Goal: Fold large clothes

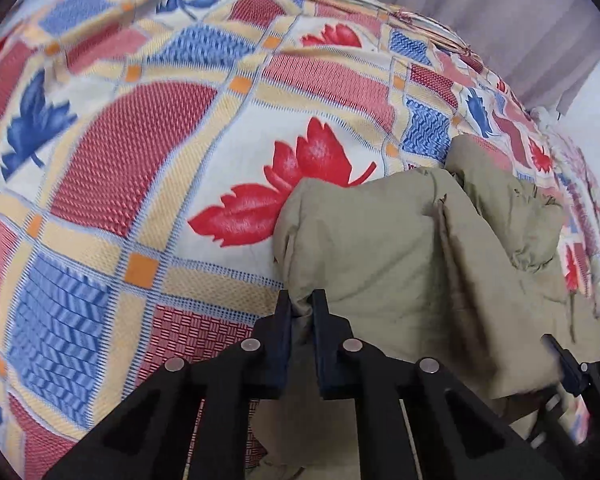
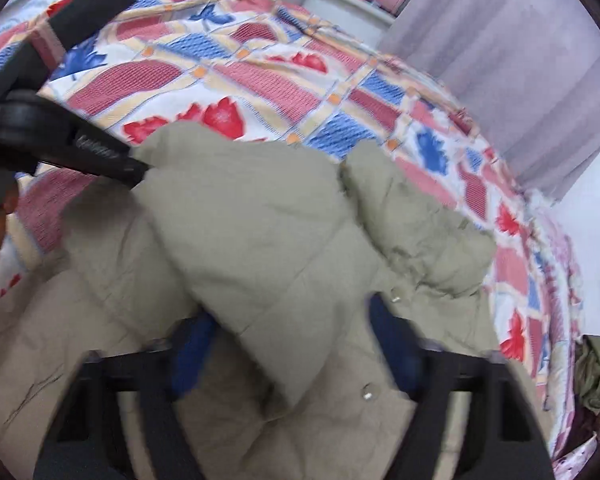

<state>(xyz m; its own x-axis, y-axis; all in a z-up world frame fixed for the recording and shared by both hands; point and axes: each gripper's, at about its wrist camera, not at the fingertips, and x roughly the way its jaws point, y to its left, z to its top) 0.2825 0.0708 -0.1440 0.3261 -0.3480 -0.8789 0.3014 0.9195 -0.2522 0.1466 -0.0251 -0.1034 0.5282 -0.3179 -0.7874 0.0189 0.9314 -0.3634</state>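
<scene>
Your left gripper (image 1: 303, 300) is clamped on the edge of the olive jacket (image 1: 400, 248) lying on the patterned bedspread (image 1: 140, 140). Your right gripper (image 2: 292, 320) straddles a jacket fold, jaws apart.

Left gripper (image 1: 303, 300) pinched; right gripper (image 2: 292, 328) seemingly apart.

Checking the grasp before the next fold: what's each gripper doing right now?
Left gripper: closed on the olive jacket's edge.
Right gripper: jaws apart around jacket fabric; grip unclear.
</scene>
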